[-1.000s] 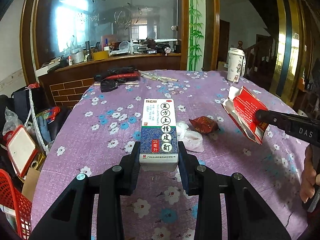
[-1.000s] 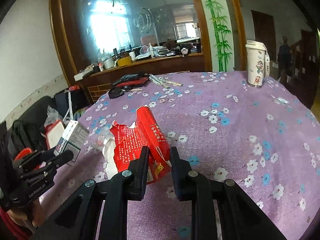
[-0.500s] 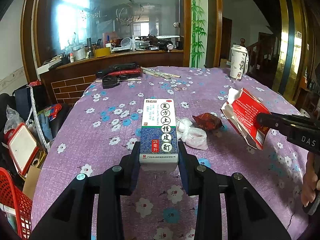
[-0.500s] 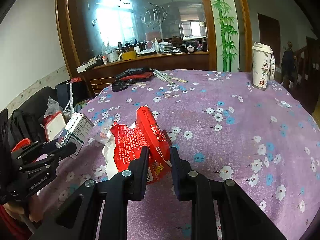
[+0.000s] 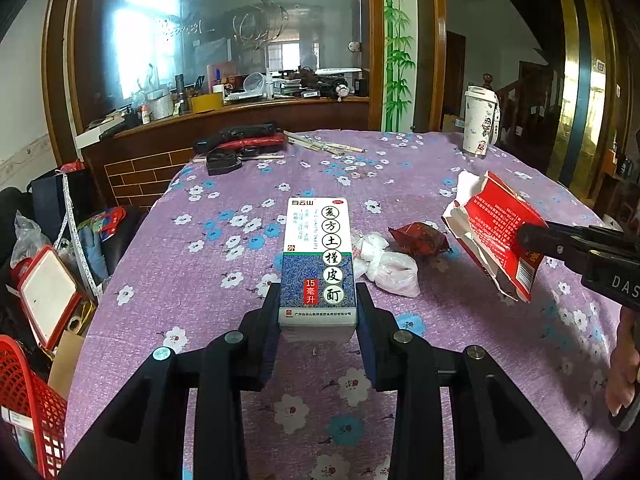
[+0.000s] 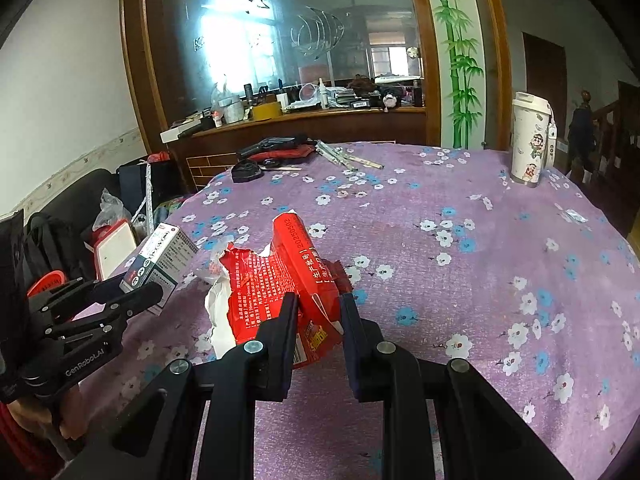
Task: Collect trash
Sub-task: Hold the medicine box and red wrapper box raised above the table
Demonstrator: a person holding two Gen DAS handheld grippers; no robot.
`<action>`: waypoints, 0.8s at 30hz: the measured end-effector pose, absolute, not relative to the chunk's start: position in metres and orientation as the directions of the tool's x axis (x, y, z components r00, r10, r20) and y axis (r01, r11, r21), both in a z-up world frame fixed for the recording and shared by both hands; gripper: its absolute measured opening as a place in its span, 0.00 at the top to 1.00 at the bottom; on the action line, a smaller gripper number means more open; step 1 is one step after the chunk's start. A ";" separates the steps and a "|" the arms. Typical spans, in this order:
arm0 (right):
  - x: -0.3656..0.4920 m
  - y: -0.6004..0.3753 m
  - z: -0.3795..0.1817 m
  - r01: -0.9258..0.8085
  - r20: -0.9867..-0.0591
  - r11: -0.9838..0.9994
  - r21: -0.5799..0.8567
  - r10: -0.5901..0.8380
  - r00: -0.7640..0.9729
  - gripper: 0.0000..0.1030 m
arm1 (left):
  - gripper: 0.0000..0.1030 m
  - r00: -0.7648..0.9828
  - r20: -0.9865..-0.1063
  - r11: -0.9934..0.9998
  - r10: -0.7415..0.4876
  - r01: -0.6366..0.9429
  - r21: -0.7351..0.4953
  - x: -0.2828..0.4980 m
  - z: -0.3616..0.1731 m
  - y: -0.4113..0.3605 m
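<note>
Trash pickup: two pieces in hand

Left gripper (image 5: 318,322) is pinching the medicine box (image 5: 318,266); right gripper (image 6: 318,312) is pinching the torn red carton (image 6: 280,284), both lifted off the table (image 5: 400,168). Tissue (image 5: 384,262) and red wrapper (image 5: 418,238) are lying beyond, awaiting pickup.

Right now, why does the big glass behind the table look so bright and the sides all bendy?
Left wrist view: the glass panel behind the counter glares white, washing out detail there; the fisheye bows the wooden frame, yet the white-and-blue medicine box is sharp. Right wrist view: the same glare, black corners, and the torn red carton looks crisp.
</note>
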State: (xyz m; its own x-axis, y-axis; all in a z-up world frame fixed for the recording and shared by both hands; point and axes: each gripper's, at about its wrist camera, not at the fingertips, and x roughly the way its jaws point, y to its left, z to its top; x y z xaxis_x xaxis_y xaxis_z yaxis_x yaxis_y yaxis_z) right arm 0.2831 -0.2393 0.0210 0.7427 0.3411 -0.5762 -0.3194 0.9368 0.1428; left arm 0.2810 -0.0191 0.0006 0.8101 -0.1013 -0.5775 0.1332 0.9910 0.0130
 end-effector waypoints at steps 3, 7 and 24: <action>0.284 -0.240 0.020 -0.318 -0.580 0.938 0.140 0.337 0.742 0.78 | 0.68 0.811 -0.577 0.991 -0.098 0.130 0.014 0.281 0.001 -0.019; 0.284 -0.240 0.020 -0.316 -0.581 0.938 0.142 0.338 0.741 0.78 | 0.68 0.809 -0.580 0.992 -0.095 0.126 0.015 0.281 0.000 -0.018; 0.283 -0.237 0.020 -0.312 -0.577 0.942 0.125 0.325 0.749 0.78 | 0.68 0.818 -0.568 0.992 -0.089 0.125 0.026 0.281 0.000 -0.020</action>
